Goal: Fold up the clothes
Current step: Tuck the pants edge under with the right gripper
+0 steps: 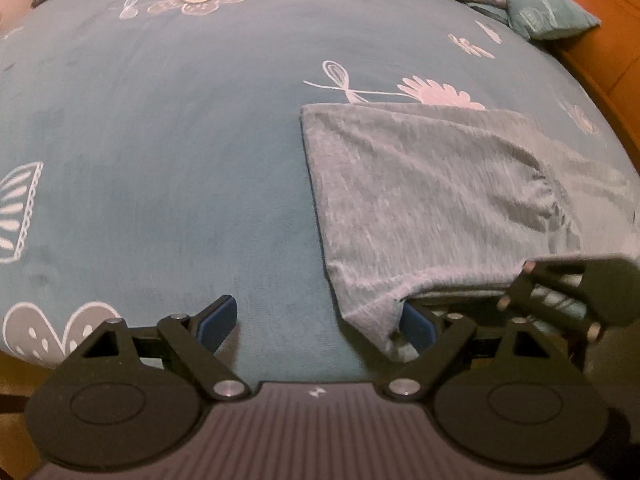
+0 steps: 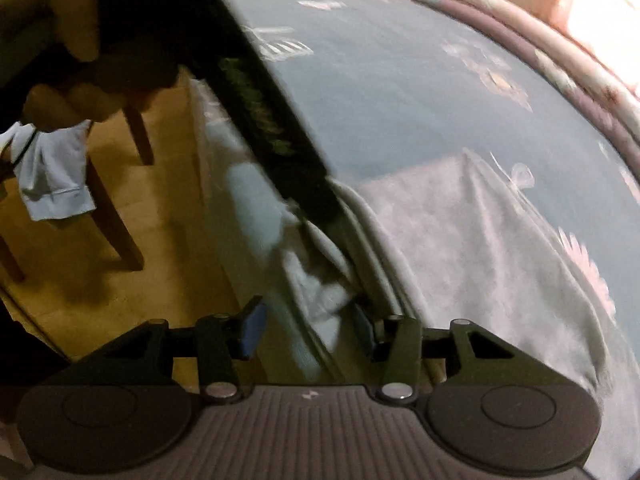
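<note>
One grey garment (image 1: 420, 192) on bed (image 1: 160, 140), near front edge, already doubled into rough rectangle; sleeve bunched at right, near corner hanging over edge. Further folds likely left. Left gripper (image 1: 316, 324) spread wide, one pad touching hanging corner, not pinching. Right gripper (image 2: 310, 330) half spread over layered hem; grip unclear, blurred.

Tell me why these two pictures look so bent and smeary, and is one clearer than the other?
Left wrist view: the fisheye lens bulges the teal flowered bedsheet into a dome; the folded grey knit garment is slightly streaked. Right wrist view: much blurrier, the dark gripper body crossing it is smeared, and glare washes out the top right corner. Both look dim and yellowish.
</note>
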{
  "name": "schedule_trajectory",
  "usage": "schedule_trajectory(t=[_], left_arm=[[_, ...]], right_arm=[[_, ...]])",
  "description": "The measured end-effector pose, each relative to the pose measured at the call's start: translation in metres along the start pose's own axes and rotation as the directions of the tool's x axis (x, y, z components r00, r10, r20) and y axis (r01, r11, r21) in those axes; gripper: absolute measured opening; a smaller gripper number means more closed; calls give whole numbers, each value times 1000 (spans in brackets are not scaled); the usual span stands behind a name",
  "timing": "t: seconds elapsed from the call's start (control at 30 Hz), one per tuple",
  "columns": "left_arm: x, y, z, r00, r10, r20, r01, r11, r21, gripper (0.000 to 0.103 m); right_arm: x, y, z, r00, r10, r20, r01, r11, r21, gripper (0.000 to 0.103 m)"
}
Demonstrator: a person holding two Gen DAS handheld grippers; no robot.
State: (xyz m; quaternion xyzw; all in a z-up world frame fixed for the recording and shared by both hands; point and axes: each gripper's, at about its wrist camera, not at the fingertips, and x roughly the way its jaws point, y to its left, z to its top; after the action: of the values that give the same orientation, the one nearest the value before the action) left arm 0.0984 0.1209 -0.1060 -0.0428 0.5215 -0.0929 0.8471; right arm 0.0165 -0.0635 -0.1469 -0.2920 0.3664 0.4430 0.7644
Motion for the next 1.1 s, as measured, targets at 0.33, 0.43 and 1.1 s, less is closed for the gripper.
schedule_trajectory(t=[0.33, 0.43, 1.1], left_arm=[[4, 17, -4, 999, -39, -22, 37, 995, -89, 88], [5, 22, -4, 998, -53, -26, 50, 991, -122, 88], [-15, 34, -16, 996, -91, 4, 90, 976, -200, 87]], right_arm=[[3, 3, 6, 999, -15, 28, 16, 1000, -12, 68], [9, 5, 10, 999, -11, 47, 13, 999, -36, 67], [29, 54, 8, 999, -38, 19, 42, 939, -341, 73]])
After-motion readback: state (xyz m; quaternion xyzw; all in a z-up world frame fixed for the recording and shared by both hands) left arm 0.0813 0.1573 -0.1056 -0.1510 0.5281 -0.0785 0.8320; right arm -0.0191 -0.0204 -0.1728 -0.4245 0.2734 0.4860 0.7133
